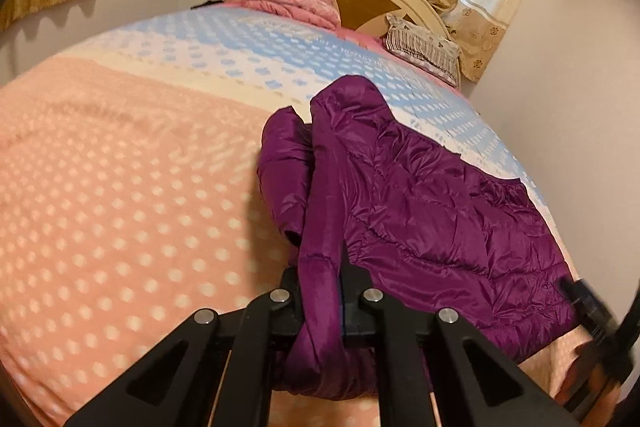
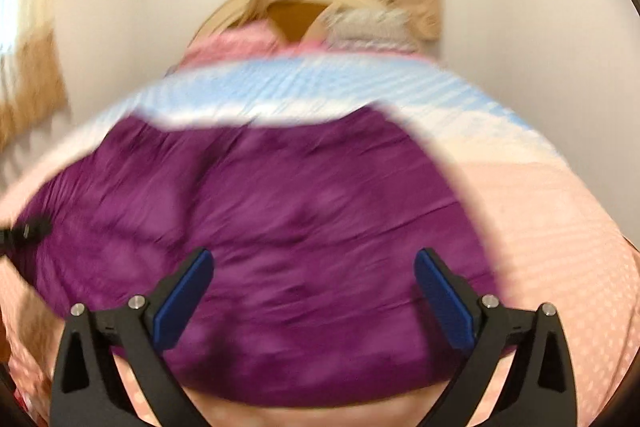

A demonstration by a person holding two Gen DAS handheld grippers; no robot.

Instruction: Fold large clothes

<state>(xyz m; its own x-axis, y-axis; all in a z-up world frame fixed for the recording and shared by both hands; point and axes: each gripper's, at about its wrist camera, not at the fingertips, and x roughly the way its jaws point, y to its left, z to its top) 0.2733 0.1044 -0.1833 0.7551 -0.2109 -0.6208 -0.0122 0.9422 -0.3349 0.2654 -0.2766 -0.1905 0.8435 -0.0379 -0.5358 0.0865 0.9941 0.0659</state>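
A shiny purple quilted jacket (image 1: 432, 203) lies on the bed. My left gripper (image 1: 320, 279) is shut on a sleeve or edge of the jacket, which stands up between its fingers and drapes back over them. In the right wrist view the jacket (image 2: 280, 211) fills the middle, blurred by motion. My right gripper (image 2: 314, 267) is open and empty just above the jacket's near part, its blue pads (image 2: 186, 299) wide apart. The right gripper also shows in the left wrist view (image 1: 592, 311) at the right edge.
The bed carries a peach dotted blanket (image 1: 120, 207) with a blue and white band (image 1: 240, 43) farther back. A folded pink quilt (image 1: 292, 3) and a patterned pillow (image 1: 420, 47) lie by the headboard. Curtains hang on the far wall.
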